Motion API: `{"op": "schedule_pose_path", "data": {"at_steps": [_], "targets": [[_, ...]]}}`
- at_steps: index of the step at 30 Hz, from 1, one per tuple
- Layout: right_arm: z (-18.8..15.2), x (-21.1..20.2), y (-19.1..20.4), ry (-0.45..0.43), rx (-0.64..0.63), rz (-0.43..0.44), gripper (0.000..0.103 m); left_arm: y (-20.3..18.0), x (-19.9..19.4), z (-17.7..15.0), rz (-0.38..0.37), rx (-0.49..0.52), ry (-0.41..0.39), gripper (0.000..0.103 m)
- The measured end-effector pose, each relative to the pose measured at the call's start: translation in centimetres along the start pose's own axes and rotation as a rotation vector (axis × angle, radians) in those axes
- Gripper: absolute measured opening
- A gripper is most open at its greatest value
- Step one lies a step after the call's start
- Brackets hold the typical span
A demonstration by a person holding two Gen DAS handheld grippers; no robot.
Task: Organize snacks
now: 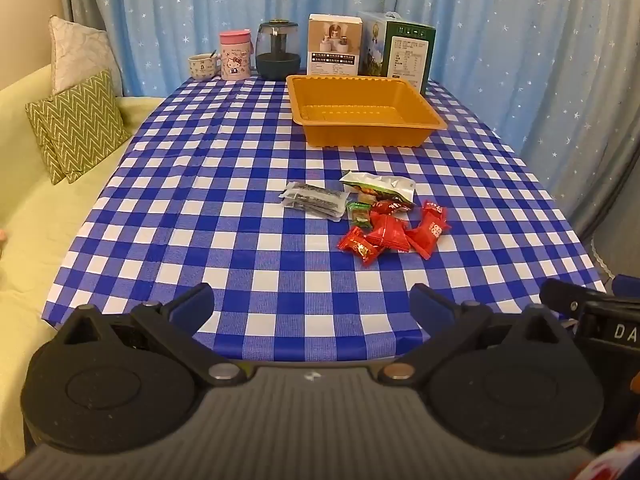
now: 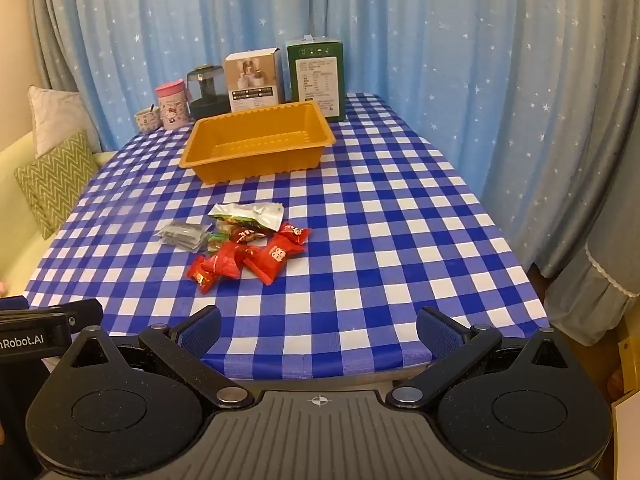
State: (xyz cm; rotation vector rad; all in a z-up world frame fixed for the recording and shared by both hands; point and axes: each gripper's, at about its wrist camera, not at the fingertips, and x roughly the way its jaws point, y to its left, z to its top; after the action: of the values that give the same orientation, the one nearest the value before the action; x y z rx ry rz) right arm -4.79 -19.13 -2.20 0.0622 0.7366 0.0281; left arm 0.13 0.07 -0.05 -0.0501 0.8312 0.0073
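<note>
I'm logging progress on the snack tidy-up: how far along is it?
Nothing looks done yet: the orange tray holds no snacks. Nothing is in hand either; the left hand-held gripper and right hand-held gripper are open at the near table edge. Left to do: the whole snack pile, red packets, dark packets and the green-and-silver bag, lies on the checked tablecloth.

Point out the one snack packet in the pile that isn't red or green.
The dark packet at the left edge of the pile: clear wrap over blackish contents. The rest are red candies or the green-and-silver pouch.
</note>
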Motion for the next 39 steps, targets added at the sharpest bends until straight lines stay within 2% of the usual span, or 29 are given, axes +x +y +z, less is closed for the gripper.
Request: {"op": "schedule_pose_path", "data": {"at_steps": [4, 7, 39], "targets": [[-0.1, 0.1, 0.0, -0.003, 0.0, -0.002, 0.103, 0.9, 0.2, 0.3, -0.04, -0.033, 0.003, 0.103], [-0.1, 0.1, 0.0, -0.003, 0.0, -0.002, 0.103, 0.7, -0.6, -0.3, -0.028, -0.018, -0.028, 0.103], [-0.2, 0.1, 0.0, -0.001, 0.005, 0.0, 0.103, -0.2, -0.2, -0.2, -0.025, -0.004, -0.024, 0.103]]}}
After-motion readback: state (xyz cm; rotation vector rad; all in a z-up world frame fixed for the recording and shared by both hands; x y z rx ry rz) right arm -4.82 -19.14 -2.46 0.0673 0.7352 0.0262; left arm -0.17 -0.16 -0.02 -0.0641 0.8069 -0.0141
